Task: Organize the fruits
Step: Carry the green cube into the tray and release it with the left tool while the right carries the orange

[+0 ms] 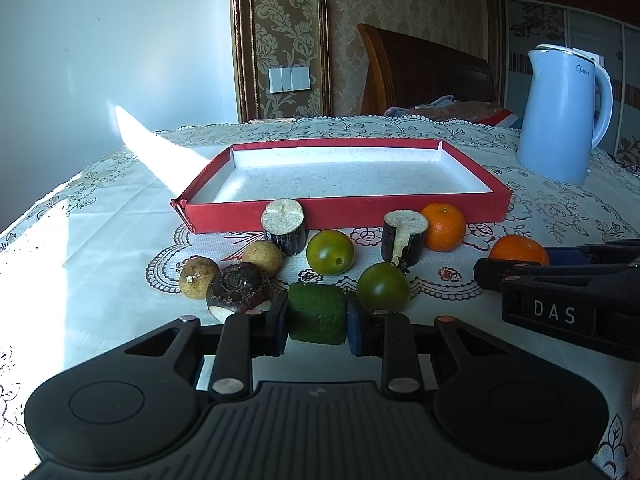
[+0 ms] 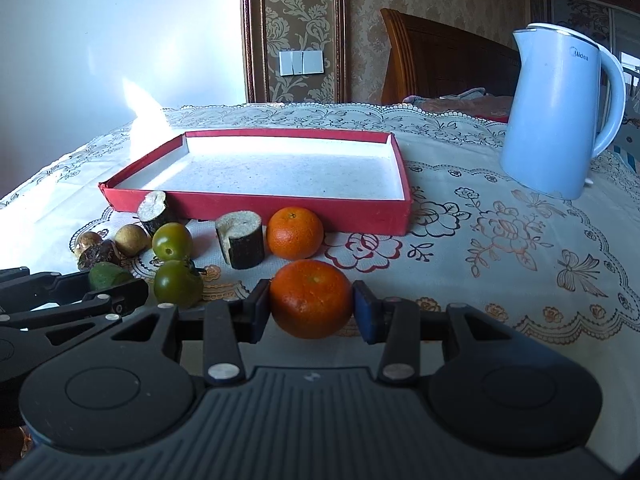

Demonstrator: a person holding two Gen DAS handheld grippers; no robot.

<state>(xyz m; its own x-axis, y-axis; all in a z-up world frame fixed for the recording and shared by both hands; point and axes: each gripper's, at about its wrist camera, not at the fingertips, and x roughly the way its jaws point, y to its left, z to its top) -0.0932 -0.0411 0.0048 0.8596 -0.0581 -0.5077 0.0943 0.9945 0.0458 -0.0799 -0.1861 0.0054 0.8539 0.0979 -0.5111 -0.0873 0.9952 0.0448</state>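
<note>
A: What are the two grippers doing?

B: In the left wrist view, the left gripper [image 1: 317, 318] sits low at centre frame, its pads clamped against both sides of a dark green fruit chunk [image 1: 317, 314] that rests on the tablecloth [image 1: 560, 208]. In the right wrist view, the right gripper [image 2: 312, 310] is clenched on an orange tangerine [image 2: 311, 298], also low at centre.

A: Where should the fruit go?

B: Judging by the task, into the red tray [image 1: 340, 212], which lies empty across the middle of the frame just behind the fruit.

A: How should that be done well?

B: Lift each piece straight up first, high enough to clear the tray's near wall and the sugarcane stubs just in front of it. Keep the squeeze gentle, since the tangerine could bruise. The grippers are close side by side, so carry one over at a time.

A: How many pieces are there?

B: Two tangerines, counting the second tangerine [image 2: 295, 233] by the tray. Two green tomatoes [image 1: 330, 251]. Two cut sugarcane pieces [image 1: 284, 226]. Two tan longans [image 1: 262, 258]. One dark water chestnut [image 1: 239, 286]. One green chunk. Ten in all, plus a blue kettle [image 1: 560, 116] at upper right.
</note>
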